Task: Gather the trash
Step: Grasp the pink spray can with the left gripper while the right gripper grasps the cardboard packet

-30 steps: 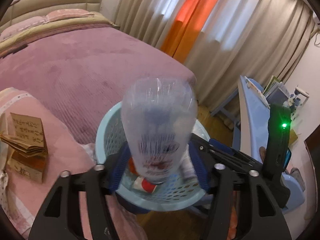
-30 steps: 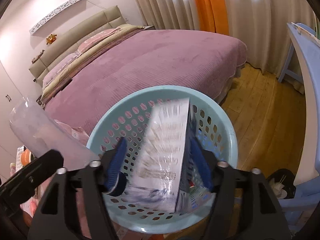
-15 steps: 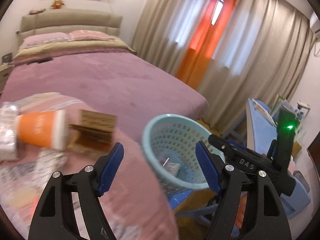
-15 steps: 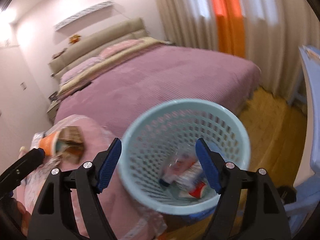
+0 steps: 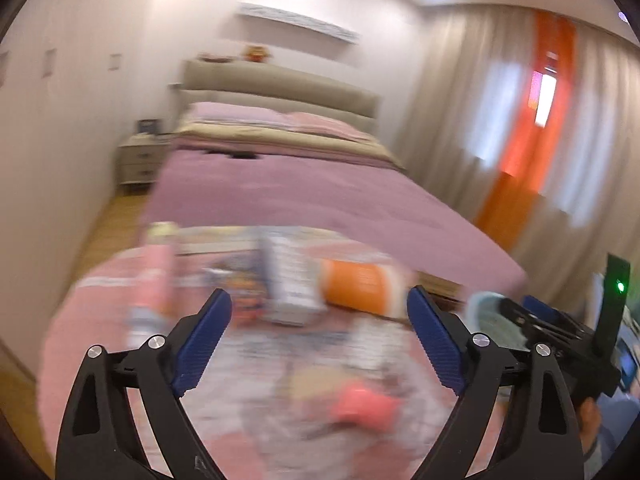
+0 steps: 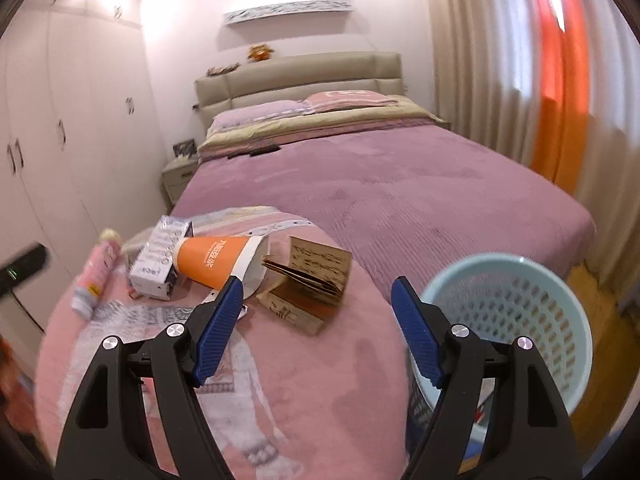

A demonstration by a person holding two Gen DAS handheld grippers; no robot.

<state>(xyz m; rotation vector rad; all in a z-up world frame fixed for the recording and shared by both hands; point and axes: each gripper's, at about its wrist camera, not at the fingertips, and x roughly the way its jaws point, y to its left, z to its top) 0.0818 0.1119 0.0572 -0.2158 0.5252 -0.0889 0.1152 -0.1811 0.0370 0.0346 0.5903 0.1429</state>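
Pink blanket [image 6: 312,392] fills the foreground under both tools. Right gripper [image 6: 316,304] hovers level above it, jaws spread wide and empty; left gripper [image 5: 320,320] likewise gapes empty, its view blurred. Beyond the right fingertips lie a folded paper bag [image 6: 308,280], an orange cup [image 6: 216,262] on its side with unreadable print, a white carton [image 6: 160,256] and a pink bottle [image 6: 98,276]. Off the blanket's right edge stands the blue basket [image 6: 516,312]; behind, the purple bed [image 6: 400,184].
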